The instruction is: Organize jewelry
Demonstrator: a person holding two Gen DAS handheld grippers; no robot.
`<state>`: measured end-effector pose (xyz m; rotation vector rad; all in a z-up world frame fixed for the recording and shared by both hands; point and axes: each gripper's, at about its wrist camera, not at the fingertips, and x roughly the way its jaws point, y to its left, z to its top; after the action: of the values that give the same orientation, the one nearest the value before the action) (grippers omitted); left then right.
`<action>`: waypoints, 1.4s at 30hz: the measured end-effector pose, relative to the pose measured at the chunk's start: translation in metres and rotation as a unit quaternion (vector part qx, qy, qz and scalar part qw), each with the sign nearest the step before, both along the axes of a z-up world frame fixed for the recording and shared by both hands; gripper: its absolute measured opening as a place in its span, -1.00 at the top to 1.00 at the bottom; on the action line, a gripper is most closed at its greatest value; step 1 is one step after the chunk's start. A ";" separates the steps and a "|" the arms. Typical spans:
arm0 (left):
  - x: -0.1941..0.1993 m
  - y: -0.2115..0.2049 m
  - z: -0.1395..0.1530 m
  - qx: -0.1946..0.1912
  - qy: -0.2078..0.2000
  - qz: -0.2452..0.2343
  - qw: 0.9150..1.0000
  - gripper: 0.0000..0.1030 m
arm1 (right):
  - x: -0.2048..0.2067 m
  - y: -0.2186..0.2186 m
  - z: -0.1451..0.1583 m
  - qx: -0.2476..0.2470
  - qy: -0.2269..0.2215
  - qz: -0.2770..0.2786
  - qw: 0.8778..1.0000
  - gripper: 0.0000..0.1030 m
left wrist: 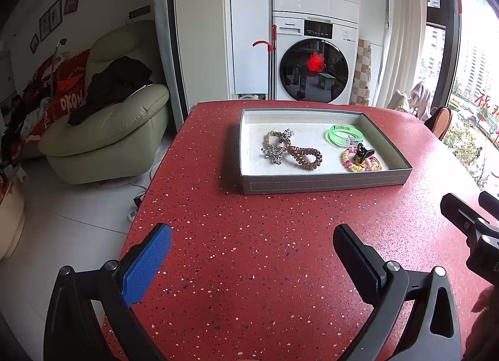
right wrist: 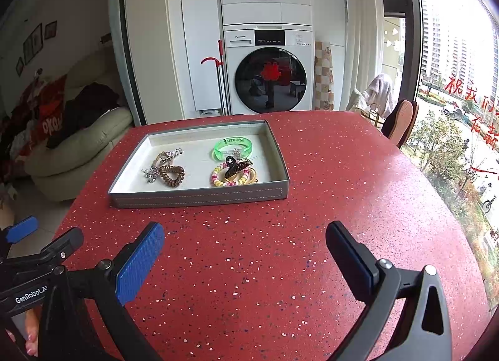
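a: red speckled table (left wrist: 249, 252), washer (right wrist: 268, 77) and a pale sofa (left wrist: 103, 130) behind it. the grey tray (left wrist: 324, 185) sits ahead of both your claws, well apart from them.

b: and the claws?

a: your left claw (left wrist: 252, 248) is spread wide, nothing between its blue pads (left wrist: 146, 264). your right claw (right wrist: 244, 245) is the same, wide and empty. both hang over bare table, short of the tray's near wall.

b: where's the jewelry from each?

a: all of it already lies in the tray. from your left claw, the brown coil (left wrist: 304, 156) and the silver pieces (left wrist: 274, 153) lie almost straight ahead; the green bangle (left wrist: 344, 135), bead ring (left wrist: 358, 161) and black clip (left wrist: 363, 150) lie ahead and to its right. from your right claw, everything lies ahead and to its left, the bead ring (right wrist: 232, 177) and clip (right wrist: 235, 167) the nearest.

b: so who goes where?

a: i'd judge the left claw takes the coil side, the right claw the bead side. the coil's long axis runs roughly across your left claw's line of reach, so the pads should straddle its narrow waist. the clip rests on the bead ring, touching it, so expect them to drag together.
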<state>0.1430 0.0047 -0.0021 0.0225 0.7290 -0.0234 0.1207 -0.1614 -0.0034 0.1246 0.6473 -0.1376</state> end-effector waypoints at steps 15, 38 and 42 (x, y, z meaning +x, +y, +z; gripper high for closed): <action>-0.001 0.000 0.001 -0.001 0.001 -0.001 1.000 -1.00 | -0.002 -0.002 0.002 -0.003 -0.001 0.000 1.000 -1.00; -0.002 -0.002 0.005 0.000 -0.003 0.000 1.000 -1.00 | -0.002 -0.002 0.002 -0.002 -0.003 -0.001 1.000 -1.00; -0.001 -0.003 0.004 0.001 -0.001 -0.001 1.000 -1.00 | -0.001 -0.003 0.002 0.000 -0.002 -0.001 1.000 -1.00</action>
<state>0.1418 0.0022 0.0023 0.0244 0.7270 -0.0244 0.1195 -0.1645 -0.0018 0.1251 0.6429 -0.1387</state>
